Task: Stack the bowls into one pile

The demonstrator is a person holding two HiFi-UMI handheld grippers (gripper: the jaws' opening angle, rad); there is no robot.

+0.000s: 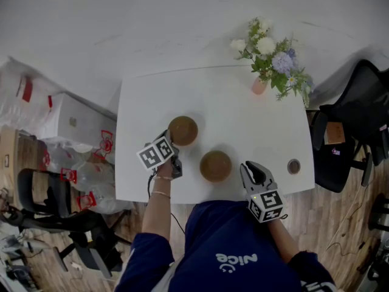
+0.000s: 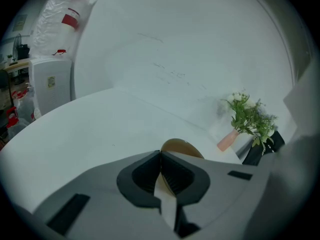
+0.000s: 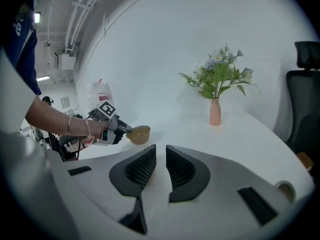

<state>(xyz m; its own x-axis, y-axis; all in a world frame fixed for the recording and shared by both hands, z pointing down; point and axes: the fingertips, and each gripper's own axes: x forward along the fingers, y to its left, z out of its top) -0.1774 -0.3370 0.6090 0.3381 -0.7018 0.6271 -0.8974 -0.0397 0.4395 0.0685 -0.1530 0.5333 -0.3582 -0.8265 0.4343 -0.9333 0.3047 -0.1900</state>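
Observation:
Two brown bowls stand on the white table (image 1: 152, 102). My left gripper (image 1: 172, 140) is shut on the near rim of the left bowl (image 1: 183, 130); in the left gripper view the pads (image 2: 172, 176) pinch that rim, and the bowl (image 2: 181, 146) shows just beyond them. The right gripper view shows the same bowl (image 3: 139, 134) and the left gripper (image 3: 122, 129) from the side. The second bowl (image 1: 216, 166) sits near the table's front edge. My right gripper (image 1: 250, 170) is just right of it, jaws a little apart and empty (image 3: 161, 154).
A pink vase of flowers (image 1: 267, 62) stands at the table's far right corner. A small round object (image 1: 293, 166) lies near the right front edge. A black chair (image 1: 358, 117) is to the right; boxes and plastic bags (image 1: 67, 123) crowd the left.

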